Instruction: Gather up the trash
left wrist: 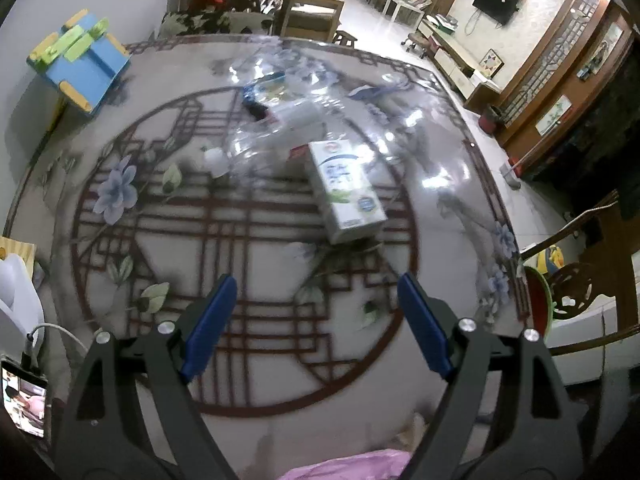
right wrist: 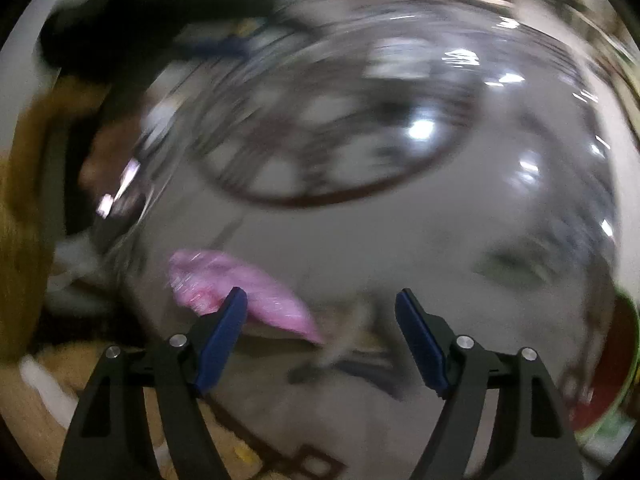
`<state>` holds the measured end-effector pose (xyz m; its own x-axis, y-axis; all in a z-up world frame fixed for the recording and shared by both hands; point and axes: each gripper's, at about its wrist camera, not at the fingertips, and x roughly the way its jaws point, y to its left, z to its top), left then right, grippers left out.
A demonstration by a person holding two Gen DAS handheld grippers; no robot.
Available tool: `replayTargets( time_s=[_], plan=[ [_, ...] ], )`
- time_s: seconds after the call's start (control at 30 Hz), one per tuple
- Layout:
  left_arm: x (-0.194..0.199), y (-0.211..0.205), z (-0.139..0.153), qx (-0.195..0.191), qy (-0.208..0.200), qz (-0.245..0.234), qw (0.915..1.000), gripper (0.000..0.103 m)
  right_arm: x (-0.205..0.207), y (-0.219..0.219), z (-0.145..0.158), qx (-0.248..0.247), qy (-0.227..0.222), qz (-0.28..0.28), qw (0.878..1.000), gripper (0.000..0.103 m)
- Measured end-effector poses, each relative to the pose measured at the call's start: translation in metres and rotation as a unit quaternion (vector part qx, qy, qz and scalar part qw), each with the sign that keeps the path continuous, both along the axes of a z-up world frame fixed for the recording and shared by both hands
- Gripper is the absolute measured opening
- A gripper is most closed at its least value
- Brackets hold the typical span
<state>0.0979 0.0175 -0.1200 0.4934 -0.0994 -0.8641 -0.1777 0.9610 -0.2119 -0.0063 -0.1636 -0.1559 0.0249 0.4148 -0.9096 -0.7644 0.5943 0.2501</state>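
In the left wrist view a white milk carton [left wrist: 346,188] with green and blue print lies on the round patterned table [left wrist: 248,364]. Behind it sit crumpled clear plastic wrapping [left wrist: 280,120] and a small white ball of paper [left wrist: 214,159]. My left gripper [left wrist: 316,292] hovers in front of the carton, open, with nothing between its blue pads. A pink plastic bag [left wrist: 352,466] shows at the bottom edge. The right wrist view is badly blurred. My right gripper [right wrist: 320,300] is open above the table, and the pink bag [right wrist: 248,292] lies just behind its left finger [right wrist: 224,332].
A blue, yellow and green toy stand [left wrist: 80,60] sits at the table's far left. A phone on a cable [left wrist: 24,400] lies at the near left edge. A wooden chair [left wrist: 576,280] stands to the right. A red and green bowl [right wrist: 616,364] shows at the right.
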Motion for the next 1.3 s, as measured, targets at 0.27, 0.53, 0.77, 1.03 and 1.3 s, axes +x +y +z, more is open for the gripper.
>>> replayTargets(
  time_s=[0.27,0.53,0.77,1.03,1.3],
  plan=[
    [0.009,0.02,-0.002,-0.022,-0.011,-0.013,0.9996,0.083,-0.037,0.071,-0.042,-0.089,-0.009,0.142,0.986,0.072],
    [0.042,0.015,-0.018,-0.048,-0.002,-0.041,0.998,0.083,-0.034,0.059,-0.053,-0.097,0.002,0.098,0.99,0.015],
    [0.085,-0.003,-0.037,-0.06,0.014,-0.052,0.9967,0.083,0.043,-0.015,-0.005,-0.004,-0.008,-0.137,0.991,0.013],
    [0.133,-0.023,-0.072,-0.053,0.039,-0.019,0.9976,0.083,0.093,-0.09,0.02,0.055,-0.026,-0.343,0.937,0.014],
    [0.145,-0.032,-0.093,-0.036,0.046,0.011,0.9982,0.058,0.106,-0.084,0.021,0.052,-0.023,-0.343,0.938,0.015]
  ],
)
